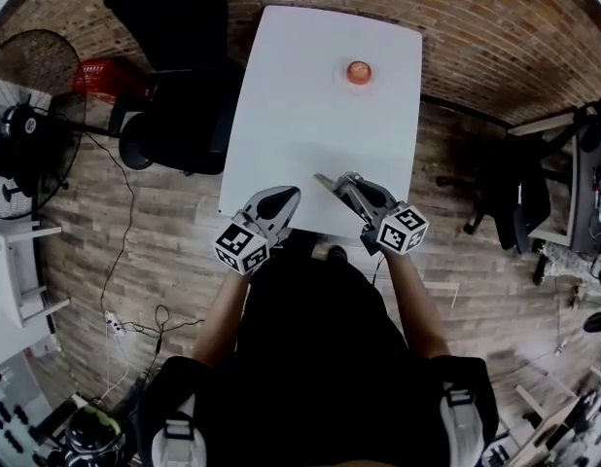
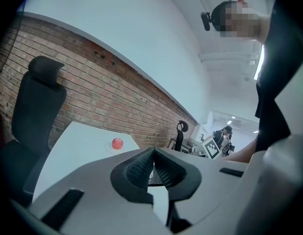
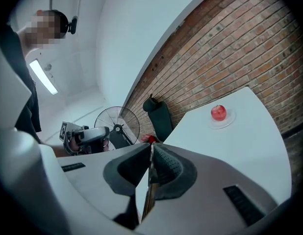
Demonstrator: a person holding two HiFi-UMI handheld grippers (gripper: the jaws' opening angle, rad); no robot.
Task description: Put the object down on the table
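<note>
From above, the white desk (image 1: 300,115) had a red apple (image 1: 359,71) on a small plate (image 1: 340,78) at its far end. Both tools were by the near edge, well apart from the apple. The left tool (image 1: 286,200) and the right tool (image 1: 344,185) each had a cube with black and white squares, one (image 1: 244,249) on the left and one (image 1: 403,230) on the right. Only this view showed a black chair (image 1: 184,105) and a fan (image 1: 33,76) together beside the desk.

The right tool's own view showed more. Its jaws were pressed on a thin flat thing (image 3: 147,199), seen edge-on, and I could not tell what it was. It was up in the tool, not lying on the desk. The head view did not show it clearly.

The left tool's own view showed its two dark pads (image 2: 141,168) shut tight together. Far off, it showed the brick wall (image 2: 107,92).
</note>
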